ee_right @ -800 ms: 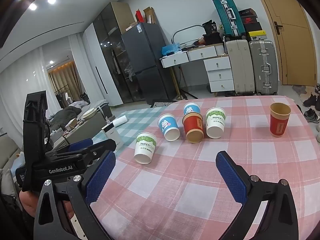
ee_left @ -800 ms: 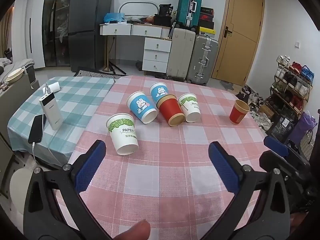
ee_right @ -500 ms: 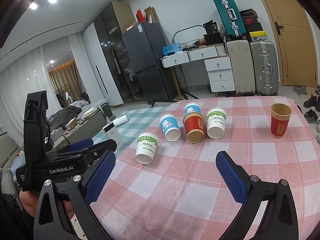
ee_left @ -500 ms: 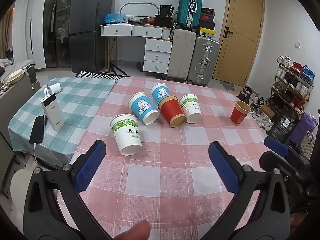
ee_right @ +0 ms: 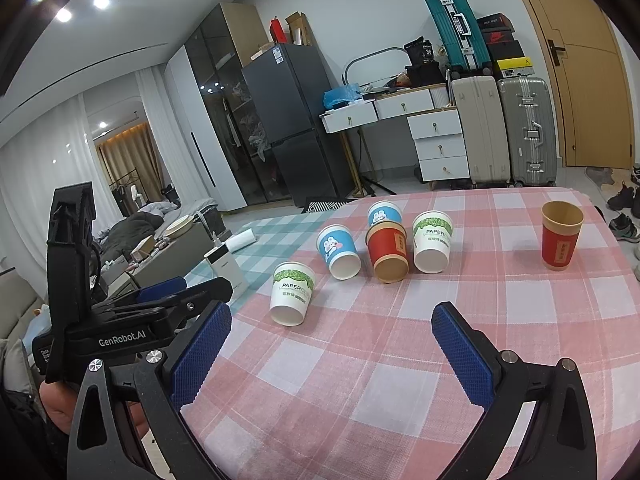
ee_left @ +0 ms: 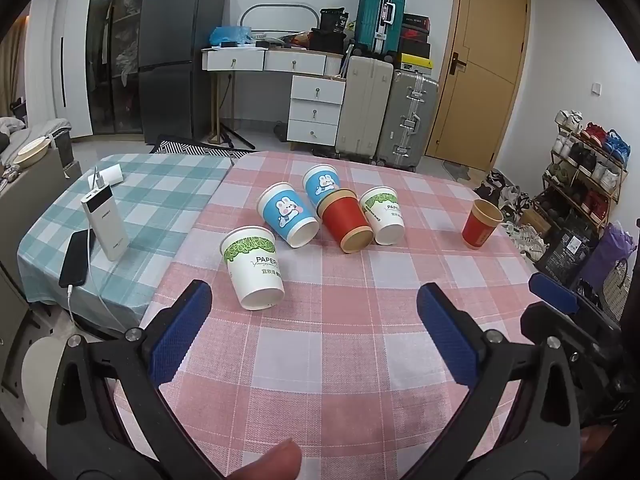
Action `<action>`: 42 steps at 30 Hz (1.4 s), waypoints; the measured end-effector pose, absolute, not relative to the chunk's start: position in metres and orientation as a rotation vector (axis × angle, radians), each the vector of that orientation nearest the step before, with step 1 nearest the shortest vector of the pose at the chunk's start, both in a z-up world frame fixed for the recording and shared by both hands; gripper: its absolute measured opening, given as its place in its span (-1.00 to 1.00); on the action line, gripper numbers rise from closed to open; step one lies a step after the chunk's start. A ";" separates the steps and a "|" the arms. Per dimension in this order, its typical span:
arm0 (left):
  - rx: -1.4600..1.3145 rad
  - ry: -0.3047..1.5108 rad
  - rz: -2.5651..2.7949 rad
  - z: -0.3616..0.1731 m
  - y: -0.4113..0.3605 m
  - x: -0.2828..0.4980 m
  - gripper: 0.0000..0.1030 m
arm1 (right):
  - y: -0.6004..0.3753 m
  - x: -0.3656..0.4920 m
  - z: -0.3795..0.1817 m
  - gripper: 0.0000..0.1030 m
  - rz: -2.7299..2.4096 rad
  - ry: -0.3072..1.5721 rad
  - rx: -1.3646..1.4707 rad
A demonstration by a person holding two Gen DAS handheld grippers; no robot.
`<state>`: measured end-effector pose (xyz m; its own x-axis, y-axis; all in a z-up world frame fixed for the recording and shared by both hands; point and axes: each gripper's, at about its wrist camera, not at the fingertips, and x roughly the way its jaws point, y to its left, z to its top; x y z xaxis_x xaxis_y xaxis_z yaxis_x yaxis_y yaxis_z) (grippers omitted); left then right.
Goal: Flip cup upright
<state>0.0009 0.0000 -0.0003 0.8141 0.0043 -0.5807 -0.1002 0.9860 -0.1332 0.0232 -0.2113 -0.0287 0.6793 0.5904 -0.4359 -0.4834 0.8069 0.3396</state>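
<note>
A pink checked table (ee_left: 360, 360) is filling the near scene, suitcases and a fridge standing far behind. Five cups are lying on their sides mid-table; a red cup (ee_left: 480, 226) is already standing upright at the far right. You are holding the left gripper (ee_left: 312, 332) and right gripper (ee_right: 330, 350) low over the near edge, jaws released and empty, likely lining up on the nearest green-leaf cup (ee_left: 254, 266), whose mouth is facing you.
</note>
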 end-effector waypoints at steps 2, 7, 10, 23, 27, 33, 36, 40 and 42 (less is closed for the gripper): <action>-0.160 0.618 0.056 0.000 0.000 0.001 0.99 | -0.212 0.023 -0.029 0.99 0.607 0.559 0.203; -0.160 0.620 0.056 0.000 0.000 0.001 0.99 | -0.213 0.024 -0.028 0.99 0.609 0.562 0.206; -0.160 0.620 0.056 0.000 0.000 0.001 0.99 | -0.212 0.021 -0.031 0.99 0.609 0.564 0.207; -0.160 0.622 0.057 0.000 0.000 0.001 0.99 | -0.214 0.022 -0.029 0.99 0.608 0.567 0.207; -0.161 0.622 0.058 -0.001 0.000 0.002 0.99 | -0.214 0.021 -0.028 0.99 0.610 0.569 0.209; -0.161 0.622 0.057 -0.001 0.000 0.002 0.99 | -0.211 0.021 -0.036 0.99 0.614 0.569 0.208; -0.162 0.623 0.057 -0.001 0.000 0.002 0.99 | -0.212 0.021 -0.037 0.99 0.613 0.570 0.209; -0.161 0.624 0.057 -0.001 0.000 0.002 0.99 | -0.212 0.022 -0.036 0.99 0.613 0.572 0.211; -0.161 0.624 0.056 -0.001 0.000 0.002 0.99 | -0.211 0.022 -0.036 0.99 0.613 0.572 0.210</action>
<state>0.0024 0.0003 -0.0006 0.8105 0.0038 -0.5857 -0.1010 0.9859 -0.1333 0.0215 -0.2115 -0.0359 0.6696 0.5960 -0.4432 -0.4831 0.8028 0.3496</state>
